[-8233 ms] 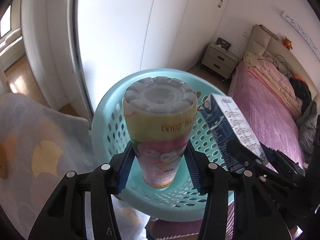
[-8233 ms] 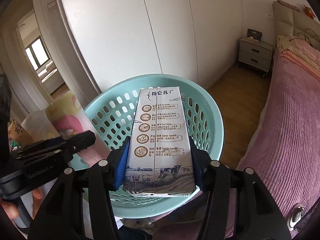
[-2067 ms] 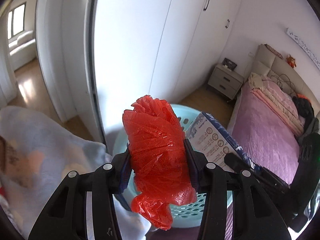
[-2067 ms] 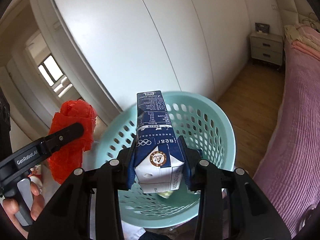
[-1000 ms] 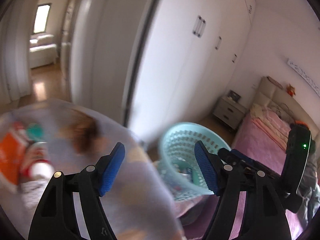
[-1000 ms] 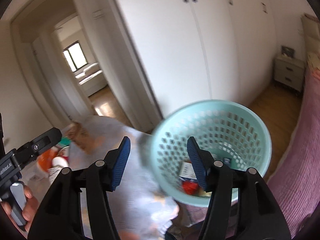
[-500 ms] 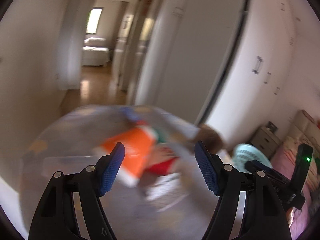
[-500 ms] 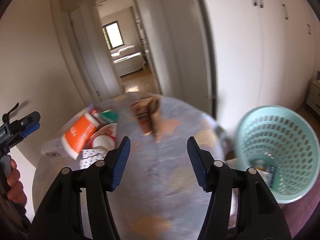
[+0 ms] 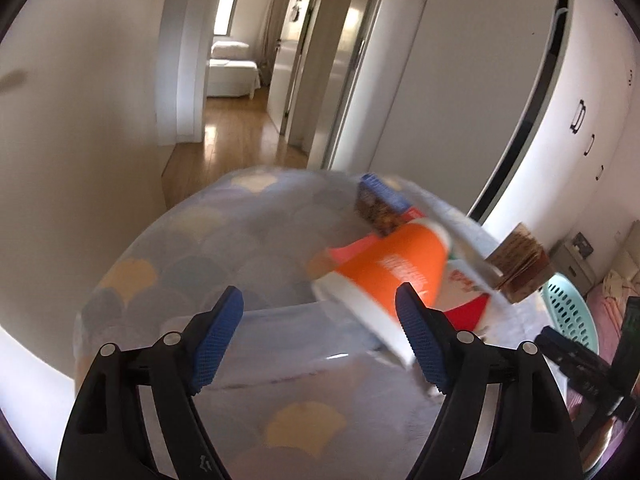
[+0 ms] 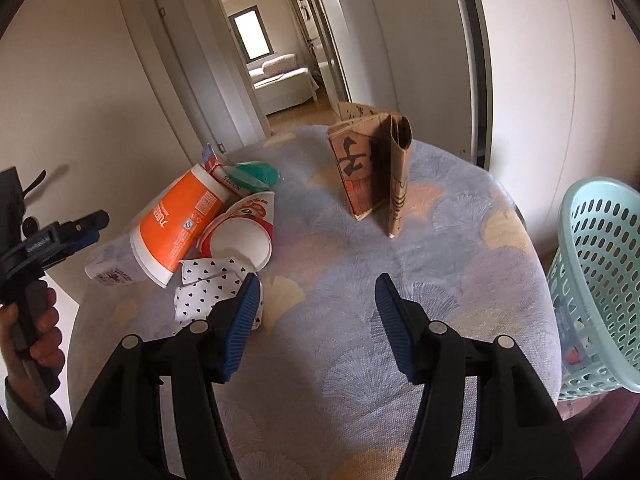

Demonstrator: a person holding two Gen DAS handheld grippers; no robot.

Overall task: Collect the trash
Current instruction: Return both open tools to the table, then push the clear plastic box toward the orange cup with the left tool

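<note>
Trash lies on a round table with a fan-patterned cloth. An orange cup lies on its side at the left, next to a red-and-white paper cup, a heart-print wrapper and a teal lid. A brown paper bag stands further back. My right gripper is open and empty above the table's near part. My left gripper is open and empty, with the orange cup just ahead to its right. The teal basket stands at the table's right.
A white plastic-wrapped pack lies at the table's left edge. A doorway opens behind the table onto a hallway and another room. White wardrobe doors stand to the right, behind the basket. A pink bed shows past the basket.
Both grippers have let go of their trash over the basket, opened, and swung left from the basket to the table. The pile of trash now lies ahead of them.
</note>
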